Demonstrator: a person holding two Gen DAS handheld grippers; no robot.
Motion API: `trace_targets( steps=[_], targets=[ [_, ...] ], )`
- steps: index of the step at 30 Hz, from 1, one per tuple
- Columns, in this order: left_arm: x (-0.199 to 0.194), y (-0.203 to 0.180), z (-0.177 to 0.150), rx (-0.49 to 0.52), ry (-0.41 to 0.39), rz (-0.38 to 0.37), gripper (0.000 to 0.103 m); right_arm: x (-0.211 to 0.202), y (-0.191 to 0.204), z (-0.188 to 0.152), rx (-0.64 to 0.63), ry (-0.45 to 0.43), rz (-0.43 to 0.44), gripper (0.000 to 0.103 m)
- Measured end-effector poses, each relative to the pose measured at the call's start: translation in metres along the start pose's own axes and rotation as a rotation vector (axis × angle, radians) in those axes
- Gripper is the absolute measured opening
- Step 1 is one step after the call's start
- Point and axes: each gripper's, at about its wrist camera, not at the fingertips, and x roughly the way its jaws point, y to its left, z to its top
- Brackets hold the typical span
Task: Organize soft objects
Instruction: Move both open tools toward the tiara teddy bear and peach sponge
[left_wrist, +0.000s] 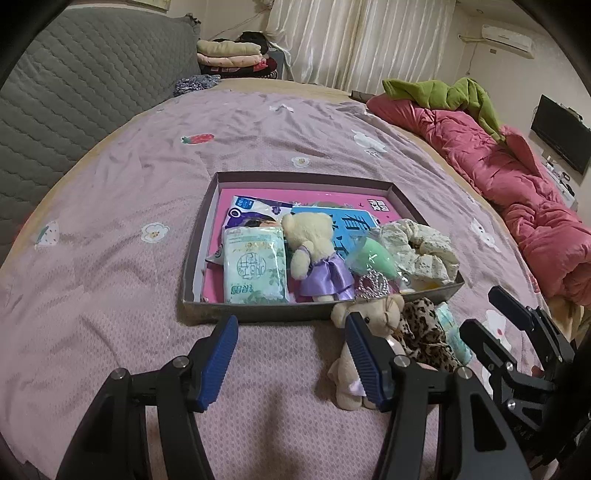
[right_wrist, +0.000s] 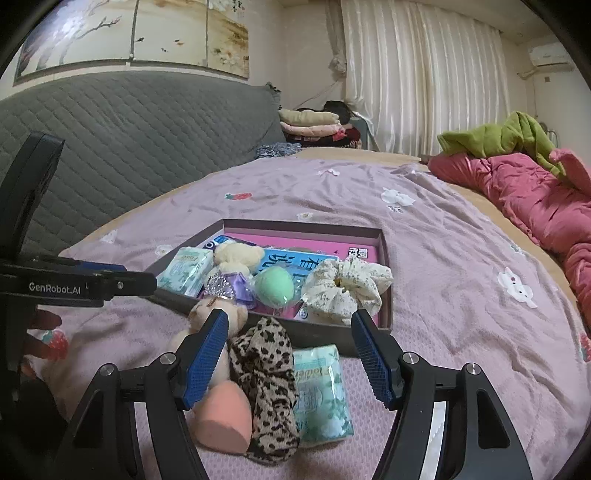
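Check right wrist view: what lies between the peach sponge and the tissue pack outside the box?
Leopard-print scrunchie lies between peach sponge and tissue pack, touching both, per right wrist view.

Leopard-print fabric scrunchie (right_wrist: 267, 384): tan, black spots. Egg-shaped foam sponge (right_wrist: 223, 417): peach. Soft tissue pack (right_wrist: 321, 398): mint, leaf print. Bed sheet (right_wrist: 443, 295): mauve.

Cream curtains (right_wrist: 421, 74) behind a bed (right_wrist: 443, 258) with grey quilted headboard (right_wrist: 129, 136).
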Motion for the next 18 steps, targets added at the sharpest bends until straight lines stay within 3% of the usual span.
trace_targets(
  steps=[18],
  targets=[
    [-0.01, -0.003, -0.003, -0.004, 0.01, -0.006, 0.06, -0.031, 0.035, -0.009, -0.108, -0.001, 0.019, 0.071]
  ],
)
